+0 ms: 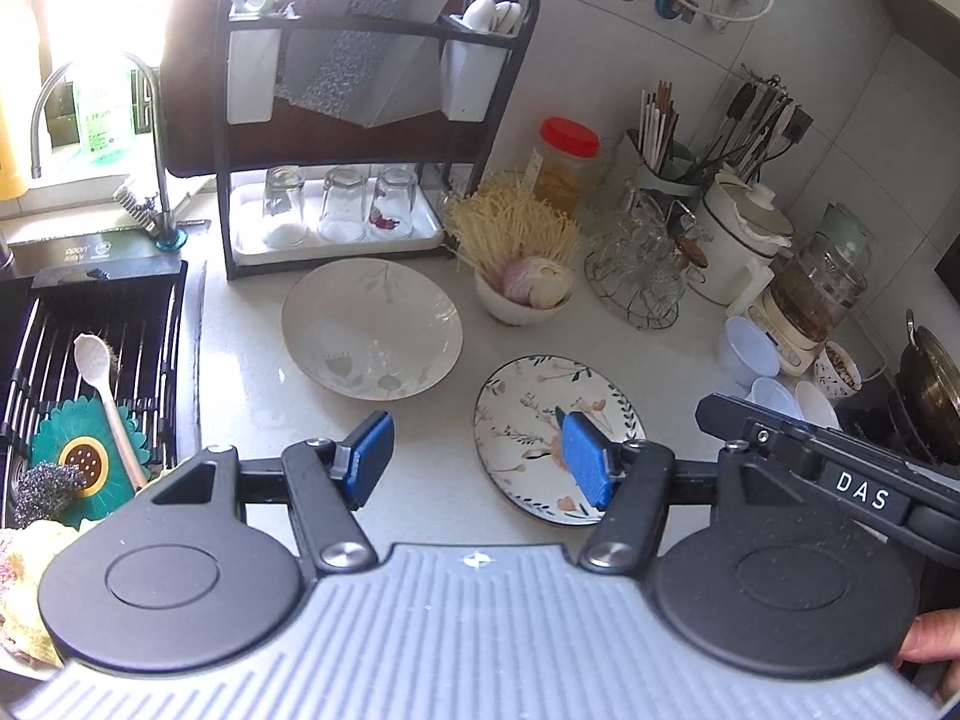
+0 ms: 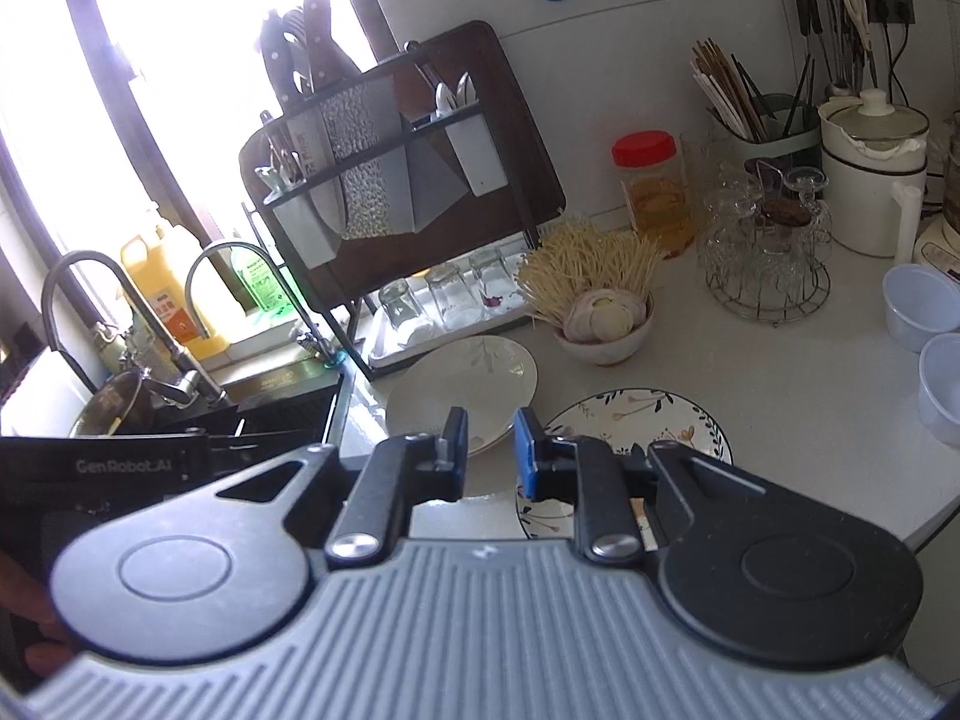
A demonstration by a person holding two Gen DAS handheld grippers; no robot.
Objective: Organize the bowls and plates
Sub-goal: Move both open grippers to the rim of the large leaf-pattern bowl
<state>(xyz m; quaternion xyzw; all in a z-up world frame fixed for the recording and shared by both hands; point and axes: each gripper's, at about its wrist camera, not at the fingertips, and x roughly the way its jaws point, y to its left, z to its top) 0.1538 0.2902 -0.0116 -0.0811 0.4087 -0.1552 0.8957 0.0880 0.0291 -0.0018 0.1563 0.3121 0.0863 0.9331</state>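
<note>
Lower centre of frame: left gripper (image 1: 474, 459) spread wide, empty; right gripper (image 2: 491, 450) nearly closed, empty; flowered plate (image 1: 540, 402) lies flat, so pads may skid off rim.

The floral plate (image 2: 636, 420) loses its near half behind the right tongs (image 2: 491, 450), and the white plate (image 2: 462, 378) beside it gets its near rim covered too. Window (image 2: 180, 60) behind the dish rack (image 2: 396, 180) is totally blown out, can't see anything outside. Label on the green bottle (image 1: 105, 114) is too washed out to read.
</note>
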